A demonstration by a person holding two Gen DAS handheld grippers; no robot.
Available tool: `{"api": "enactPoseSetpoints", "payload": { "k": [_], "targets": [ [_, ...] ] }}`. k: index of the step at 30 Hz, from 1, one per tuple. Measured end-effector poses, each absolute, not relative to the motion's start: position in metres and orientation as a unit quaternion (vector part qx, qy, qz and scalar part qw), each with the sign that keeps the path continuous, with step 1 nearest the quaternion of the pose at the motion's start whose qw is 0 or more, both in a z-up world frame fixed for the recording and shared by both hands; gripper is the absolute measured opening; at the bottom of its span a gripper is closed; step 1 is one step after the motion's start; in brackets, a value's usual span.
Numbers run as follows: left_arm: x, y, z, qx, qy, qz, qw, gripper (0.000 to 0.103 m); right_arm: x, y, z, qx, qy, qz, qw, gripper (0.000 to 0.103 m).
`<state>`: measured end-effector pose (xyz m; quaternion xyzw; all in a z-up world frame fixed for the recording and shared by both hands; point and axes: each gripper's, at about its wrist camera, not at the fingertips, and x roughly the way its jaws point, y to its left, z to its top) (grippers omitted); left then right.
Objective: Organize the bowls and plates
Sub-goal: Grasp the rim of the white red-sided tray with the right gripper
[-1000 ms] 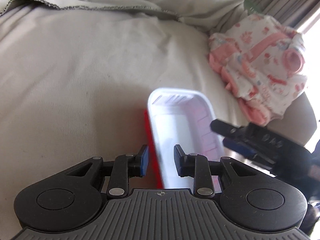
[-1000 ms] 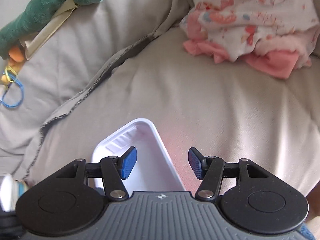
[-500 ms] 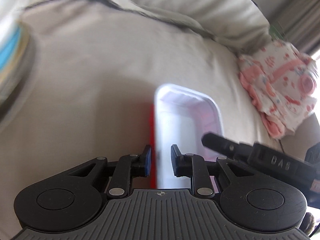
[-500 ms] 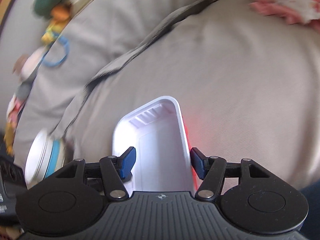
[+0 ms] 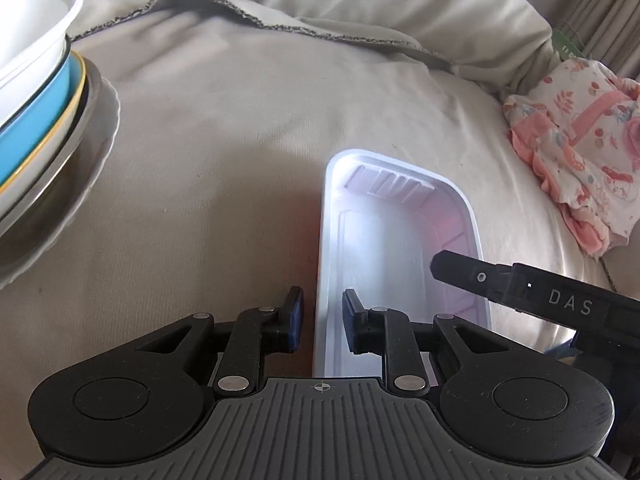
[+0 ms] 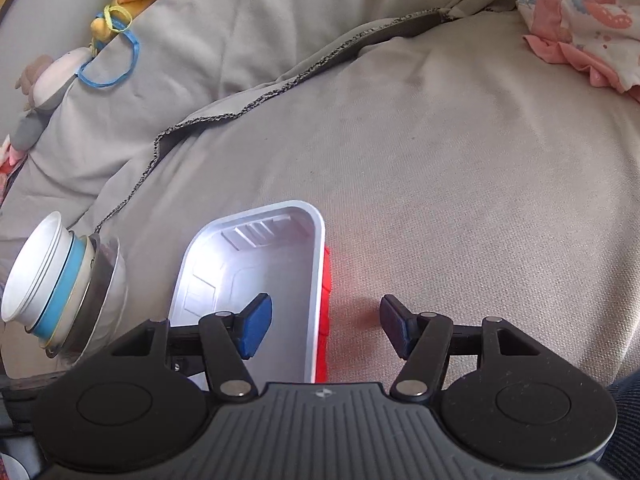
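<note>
Beside the stack of bowls (image 5: 36,92) on the beige sofa cover (image 5: 224,128) sits the white tray (image 5: 400,240). Left tool (image 5: 322,318) has narrowed onto its near wall; right tool (image 6: 326,326) straddles its other wall, half-wide, pads clear.

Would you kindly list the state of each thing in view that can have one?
white rectangular tray with red outside: empty, gripped by its left wall.
left tongs: shut on that wall, jaws just been closing.
right tongs: open astride the right wall, jaws just been opening.
stack of white, blue and metal bowls: nested, white on top.
pink patterned cloth: crumpled on the beige cushion.
</note>
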<state>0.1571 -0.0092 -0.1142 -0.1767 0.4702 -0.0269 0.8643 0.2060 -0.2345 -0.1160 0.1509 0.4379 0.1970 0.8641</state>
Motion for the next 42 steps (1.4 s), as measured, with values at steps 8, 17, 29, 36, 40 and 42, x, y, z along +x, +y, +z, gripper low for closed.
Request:
{"api": "enactPoseSetpoints", "payload": {
  "k": [8,17,29,36,40,42],
  "targets": [
    [0.150,-0.014,-0.114,-0.164,0.469,-0.044,0.867,0.024,0.200,-0.216,-0.116,0.102,0.435,0.210,0.870,0.065],
    [0.152,0.008,-0.117,-0.223,0.482,-0.060,0.845,0.021,0.171,-0.189,-0.094,-0.039,0.348,0.109,0.930,0.084],
    [0.129,0.043,-0.109,-0.249,0.456,-0.072,0.851,0.019,0.167,-0.171,-0.095,0.024,0.408,0.156,0.899,0.057],
    [0.117,0.066,-0.101,-0.248,0.451,-0.030,0.857,0.018,0.167,-0.135,-0.091,0.014,0.401,0.216,0.890,0.050],
    [0.118,0.066,-0.103,-0.250,0.455,-0.023,0.854,0.018,0.168,-0.129,-0.086,0.004,0.383,0.226,0.896,0.050],
    [0.120,0.062,-0.103,-0.251,0.456,-0.024,0.853,0.018,0.166,-0.133,-0.086,-0.003,0.377,0.221,0.900,0.050]
  ]
}}
